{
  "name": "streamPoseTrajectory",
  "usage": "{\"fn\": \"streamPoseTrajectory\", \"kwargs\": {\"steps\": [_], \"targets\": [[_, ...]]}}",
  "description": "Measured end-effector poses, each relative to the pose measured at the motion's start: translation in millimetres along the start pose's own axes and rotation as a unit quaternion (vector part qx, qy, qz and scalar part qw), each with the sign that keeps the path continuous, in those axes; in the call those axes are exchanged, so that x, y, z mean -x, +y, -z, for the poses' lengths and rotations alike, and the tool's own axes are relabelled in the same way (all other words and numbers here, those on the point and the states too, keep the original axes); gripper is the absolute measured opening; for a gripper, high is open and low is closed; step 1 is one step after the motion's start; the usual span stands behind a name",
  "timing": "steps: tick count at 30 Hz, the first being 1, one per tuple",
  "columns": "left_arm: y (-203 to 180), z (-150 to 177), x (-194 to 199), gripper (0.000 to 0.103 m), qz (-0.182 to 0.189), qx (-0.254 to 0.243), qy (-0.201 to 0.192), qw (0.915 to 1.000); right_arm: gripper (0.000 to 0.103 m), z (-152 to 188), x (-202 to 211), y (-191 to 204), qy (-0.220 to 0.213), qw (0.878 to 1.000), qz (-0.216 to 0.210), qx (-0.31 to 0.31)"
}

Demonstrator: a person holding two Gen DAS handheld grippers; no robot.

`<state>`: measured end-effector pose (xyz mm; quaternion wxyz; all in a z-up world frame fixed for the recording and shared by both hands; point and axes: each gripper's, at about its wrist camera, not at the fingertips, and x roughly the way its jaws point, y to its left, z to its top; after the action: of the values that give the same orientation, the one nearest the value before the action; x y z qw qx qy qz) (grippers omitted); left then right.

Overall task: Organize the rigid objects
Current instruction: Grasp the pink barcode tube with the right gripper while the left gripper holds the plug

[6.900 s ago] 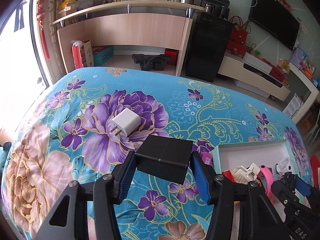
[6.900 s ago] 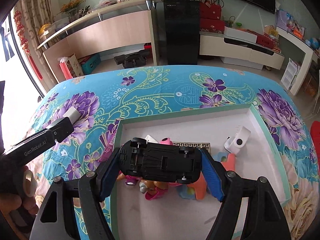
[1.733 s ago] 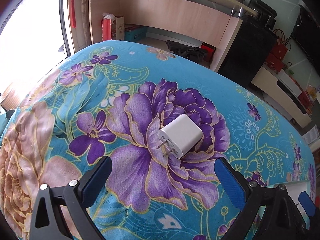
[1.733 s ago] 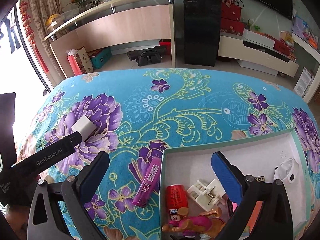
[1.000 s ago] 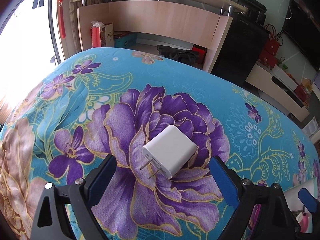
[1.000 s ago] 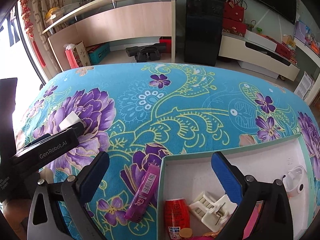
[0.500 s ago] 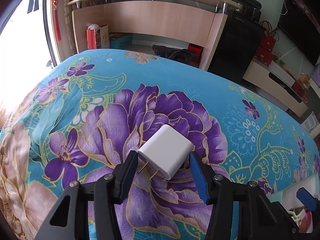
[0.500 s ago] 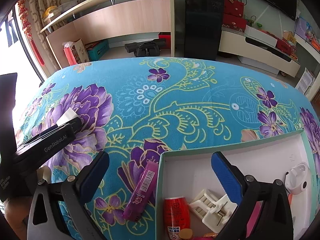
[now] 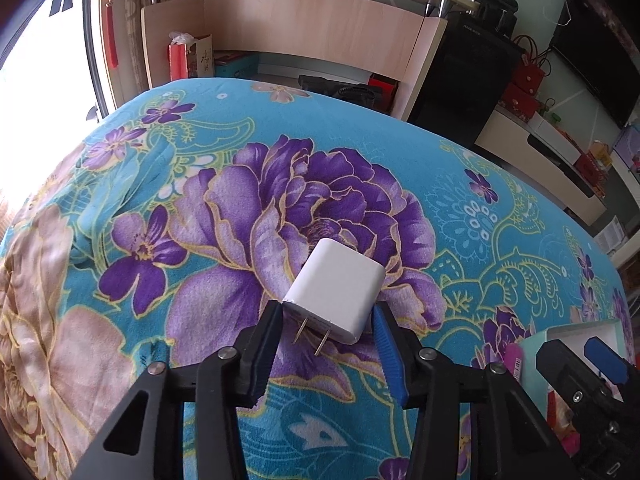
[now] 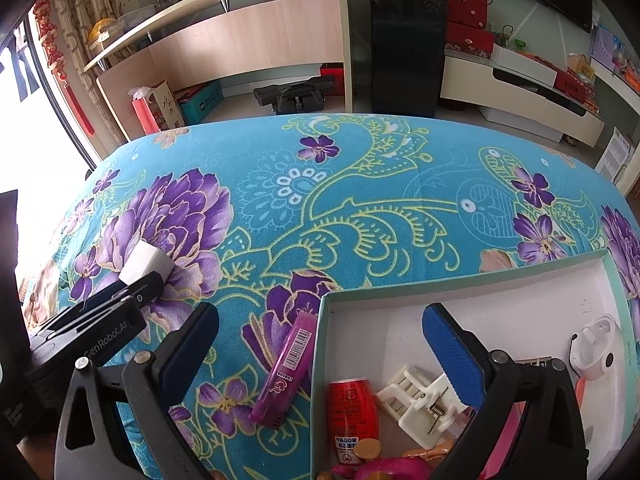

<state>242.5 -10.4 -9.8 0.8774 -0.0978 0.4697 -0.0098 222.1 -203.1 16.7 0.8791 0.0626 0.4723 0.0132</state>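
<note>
A white charger plug [image 9: 340, 280] lies on the blue flowered cloth [image 9: 400, 160] with its two prongs toward the camera. My left gripper [image 9: 326, 314] straddles the plug; its jaws are closing and both blue pads touch its sides. The right wrist view shows the same plug [image 10: 146, 262] at the tip of the left gripper [image 10: 140, 282], far left. My right gripper [image 10: 320, 330] hangs open and empty over the near left corner of a white box [image 10: 520, 280]. A purple pack [image 10: 286, 372] lies on the cloth just outside that box.
Inside the box are a red can [image 10: 352, 416], a white clip [image 10: 420, 400], a white holder [image 10: 592, 348] and pink pieces at the bottom edge. Beyond the cloth stand a wooden desk [image 10: 248, 44] and a black cabinet [image 10: 404, 40].
My left gripper moved up to the plug and its wide jaws closed onto the plug's sides. The right gripper stayed open over the box corner.
</note>
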Motion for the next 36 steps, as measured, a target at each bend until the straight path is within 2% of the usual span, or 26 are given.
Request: {"fn": "streamPoseTrajectory", "kwargs": {"steps": [5, 12, 14, 16, 19, 26, 36], "targets": [[6, 5, 6, 0.049, 0.008, 0.002, 0.005, 1.0, 0.101, 0, 0, 4, 0.0, 1.0, -0.006, 0.006], [19, 16, 17, 0.049, -0.01, 0.013, 0.027, 0.9995, 0.101, 3, 3, 9, 0.008, 0.999, -0.04, 0.008], [23, 17, 19, 0.049, -0.013, 0.018, 0.03, 0.9993, 0.093, 4, 6, 14, 0.005, 0.999, -0.039, 0.02], [25, 17, 20, 0.049, -0.016, 0.021, 0.031, 0.9992, 0.081, 7, 4, 18, 0.013, 0.999, -0.043, 0.028], [27, 17, 19, 0.049, -0.013, 0.019, 0.032, 0.9992, 0.071, 16, 1, 25, 0.03, 0.998, -0.039, 0.045], [30, 17, 19, 0.049, -0.006, 0.021, 0.033, 0.9992, 0.062, 31, -1, 37, 0.047, 0.996, -0.005, 0.076], [30, 16, 18, 0.049, -0.003, 0.021, 0.034, 0.9992, 0.049, 31, 15, 41, 0.03, 0.996, -0.012, 0.086]]}}
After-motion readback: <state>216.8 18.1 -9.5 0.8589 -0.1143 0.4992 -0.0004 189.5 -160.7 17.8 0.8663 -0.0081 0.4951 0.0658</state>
